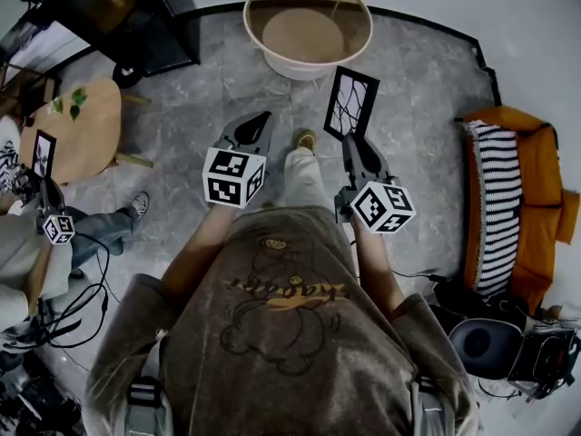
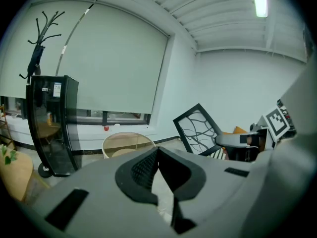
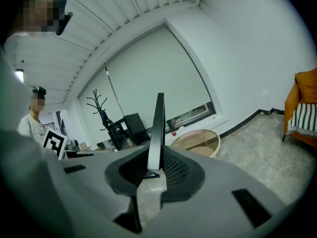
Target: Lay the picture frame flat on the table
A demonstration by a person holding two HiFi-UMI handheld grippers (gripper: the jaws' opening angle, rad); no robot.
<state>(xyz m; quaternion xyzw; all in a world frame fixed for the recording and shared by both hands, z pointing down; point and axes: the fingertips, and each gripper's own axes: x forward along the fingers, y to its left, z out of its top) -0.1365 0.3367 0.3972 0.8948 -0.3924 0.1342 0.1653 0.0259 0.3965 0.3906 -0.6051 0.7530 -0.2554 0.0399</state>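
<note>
The picture frame point(image 1: 351, 104) is black-edged with a dark branch pattern on white. It stands upright in the air, and my right gripper point(image 1: 355, 145) is shut on its lower edge. In the right gripper view the frame point(image 3: 158, 133) shows edge-on between the pads of that gripper point(image 3: 154, 168). My left gripper point(image 1: 258, 121) hovers to the left of the frame with its jaws shut and nothing in them. The left gripper view shows its closed gripper point(image 2: 157, 155) with the tilted frame point(image 2: 197, 130) off to the right. A round beige table point(image 1: 263, 36) stands ahead on the floor.
At the left are a round wooden table point(image 1: 91, 143) and another person point(image 1: 23, 252), who holds a gripper with a second frame point(image 1: 43, 153). An orange sofa point(image 1: 537, 180) with a striped cushion point(image 1: 495, 207) is at the right. A black cabinet point(image 2: 52, 128) and cables point(image 1: 64, 316) are also nearby.
</note>
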